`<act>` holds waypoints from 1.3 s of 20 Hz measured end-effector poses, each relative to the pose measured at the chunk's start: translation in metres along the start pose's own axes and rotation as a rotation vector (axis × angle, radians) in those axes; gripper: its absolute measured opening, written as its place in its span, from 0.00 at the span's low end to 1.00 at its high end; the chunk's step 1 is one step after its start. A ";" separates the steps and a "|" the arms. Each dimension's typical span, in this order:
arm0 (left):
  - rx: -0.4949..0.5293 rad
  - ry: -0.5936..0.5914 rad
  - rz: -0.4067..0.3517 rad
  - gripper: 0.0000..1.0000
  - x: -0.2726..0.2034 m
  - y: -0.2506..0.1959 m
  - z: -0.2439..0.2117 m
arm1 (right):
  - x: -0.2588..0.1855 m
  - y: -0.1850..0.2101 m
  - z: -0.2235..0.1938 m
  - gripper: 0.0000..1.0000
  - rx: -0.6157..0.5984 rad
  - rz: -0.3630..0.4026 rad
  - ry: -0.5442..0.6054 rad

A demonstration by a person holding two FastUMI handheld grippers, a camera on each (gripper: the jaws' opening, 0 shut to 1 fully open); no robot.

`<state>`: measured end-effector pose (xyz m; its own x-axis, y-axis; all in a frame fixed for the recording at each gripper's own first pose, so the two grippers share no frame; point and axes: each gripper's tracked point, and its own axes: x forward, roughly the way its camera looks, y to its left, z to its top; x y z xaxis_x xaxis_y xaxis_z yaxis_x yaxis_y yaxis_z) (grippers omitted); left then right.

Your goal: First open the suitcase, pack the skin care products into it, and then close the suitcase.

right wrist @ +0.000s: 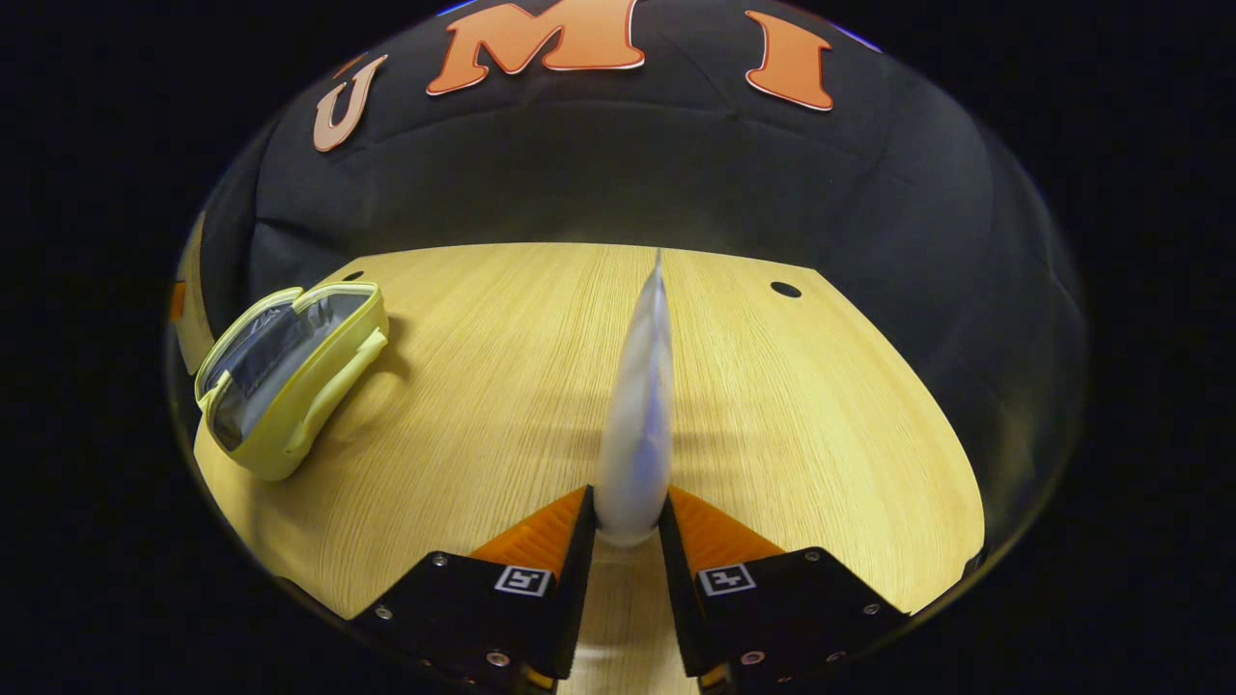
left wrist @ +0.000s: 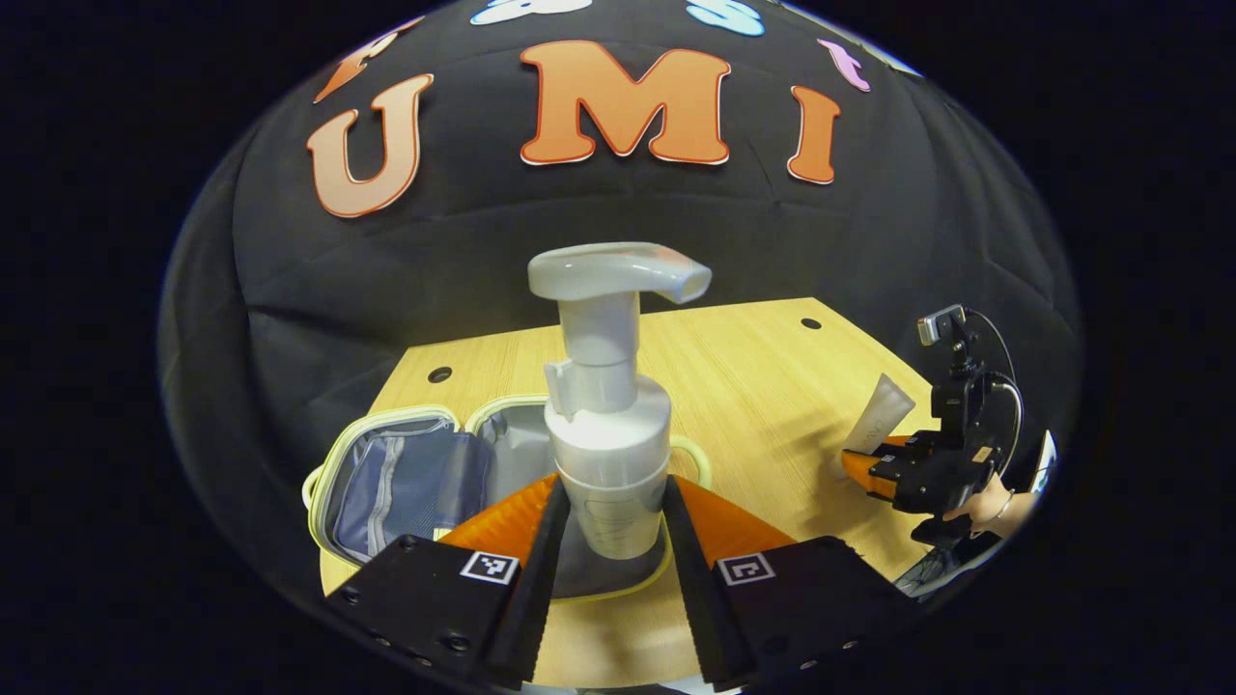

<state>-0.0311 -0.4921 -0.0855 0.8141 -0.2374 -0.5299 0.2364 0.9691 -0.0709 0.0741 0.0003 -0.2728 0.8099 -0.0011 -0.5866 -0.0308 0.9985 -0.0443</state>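
a: fig. a, left gripper view. left gripper point(left wrist: 613, 526) pinches the pump bottle point(left wrist: 608, 454) by its lower body, one of the fingers point(left wrist: 541, 550) pressed to each flank. the bottle stands upright between them, above the open case point(left wrist: 406, 478) on the surface point(left wrist: 744, 386).

b: how will it handle?

a: judged, not seen: rigid plastic, smooth, round, so it may twist or slide in a light pinch. weight depends on fill, which cannot be read here. the tall pump head makes it top-heavy; a hold low on the body, as shown, leaves it free to tip. take the body, not the pump neck, which may give under pressure.

b: fig. b?

a: right gripper view. right gripper point(right wrist: 628, 526) pinches the tube point(right wrist: 637, 415) near its lower end, fingers pressed on both sides. the tube points away, edge-on, over the bare surface point(right wrist: 821, 434). the case point(right wrist: 290, 376) lies well apart, at the far left, lid open.

b: and the tube?

a: probably soft and light; it will flatten if squeezed hard. the stiff cap end is the safer hold, though which end is gripped cannot be told. in the left gripper view the same tube point(left wrist: 879, 415) shows at the right, held by the right gripper point(left wrist: 874, 468).
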 end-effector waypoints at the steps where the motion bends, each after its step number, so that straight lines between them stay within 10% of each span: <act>1: -0.011 0.013 -0.023 0.60 -0.001 0.002 -0.003 | -0.004 0.003 0.002 0.37 0.018 0.010 0.013; 17: 0.120 0.641 -0.307 0.61 0.042 0.103 -0.057 | -0.094 0.111 0.050 0.35 0.182 0.145 0.072; 26: 0.093 0.819 -0.290 0.61 0.126 0.106 -0.110 | -0.109 0.095 0.030 0.35 0.240 0.077 0.126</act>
<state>0.0380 -0.4113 -0.2527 0.0867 -0.3158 -0.9448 0.4464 0.8602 -0.2466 0.0007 0.0968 -0.1889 0.7308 0.0833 -0.6774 0.0625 0.9802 0.1879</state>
